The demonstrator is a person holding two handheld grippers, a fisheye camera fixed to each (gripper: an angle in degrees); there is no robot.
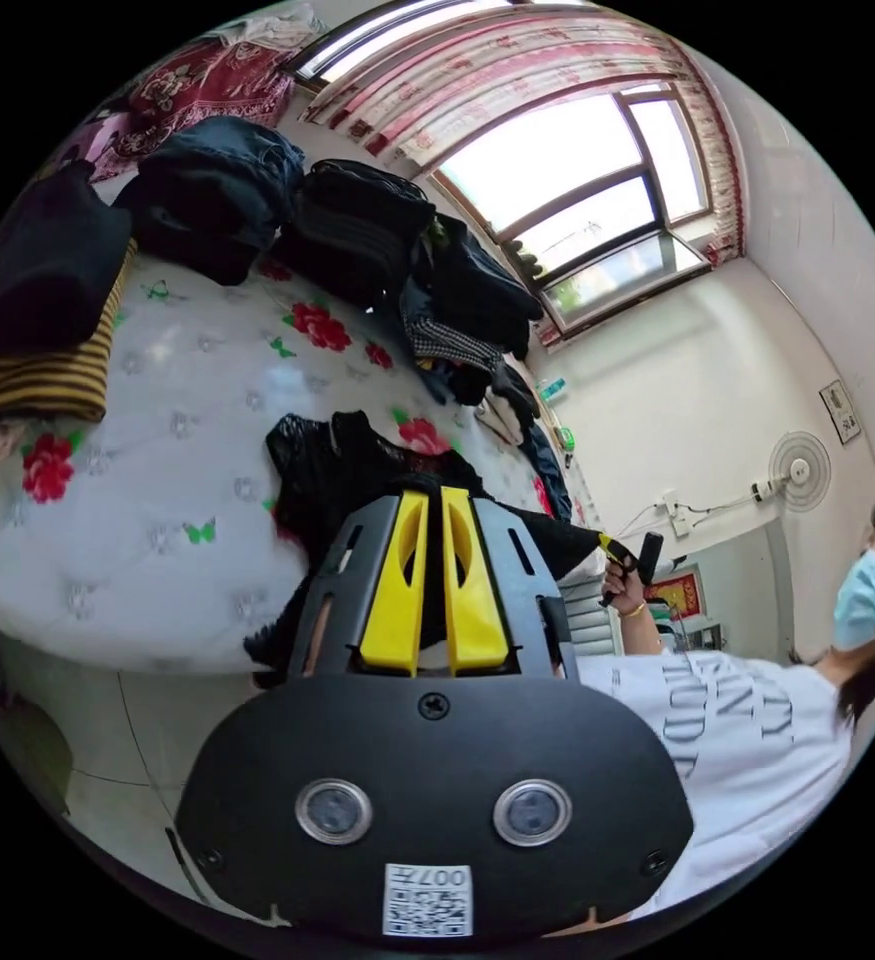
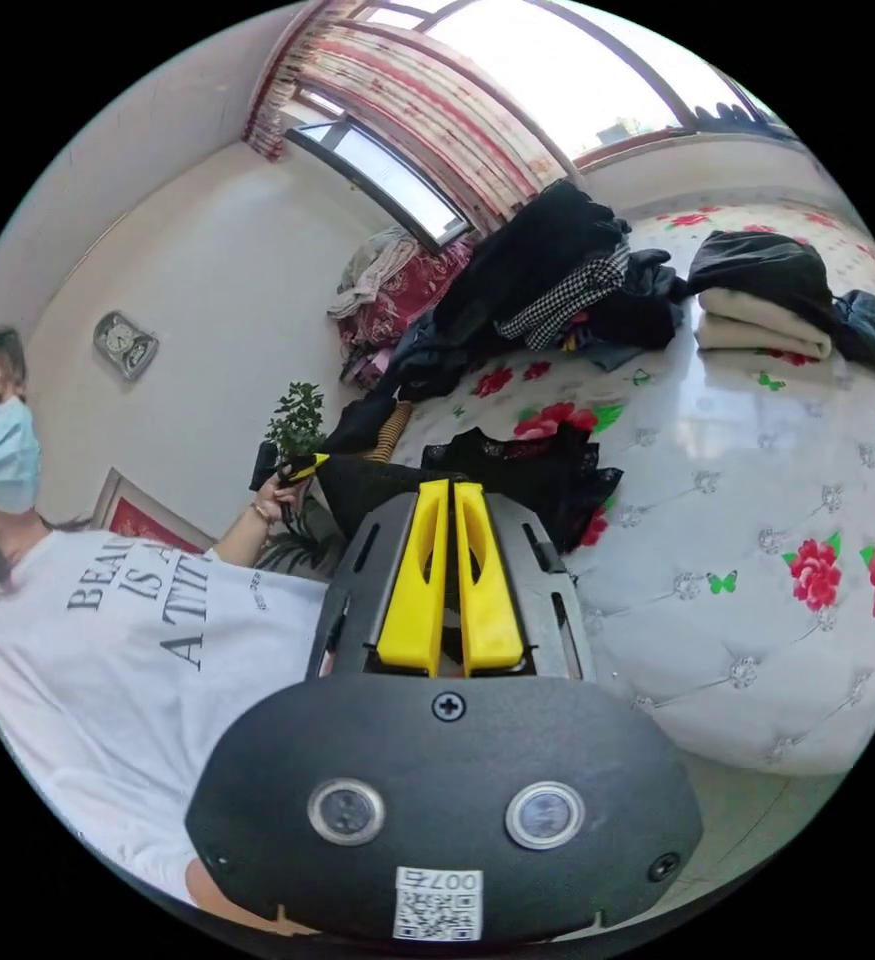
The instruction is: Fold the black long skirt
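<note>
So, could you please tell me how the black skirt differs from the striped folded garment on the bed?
The black skirt is plain black and lacy at its edge; the striped garment has brown and yellow bands. The skirt is stretched out, hanging over the bed edge between the left gripper and right gripper; the striped garment lies folded flat under a dark garment. Both rest on the bed.

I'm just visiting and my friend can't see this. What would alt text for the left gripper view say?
A yellow-jawed tool is shut on a black long skirt, holding it over the edge of a white floral bed. A second tool, in a person's hand, holds the skirt's far corner. Piles of clothes sit on the bed below a bright window.
</note>
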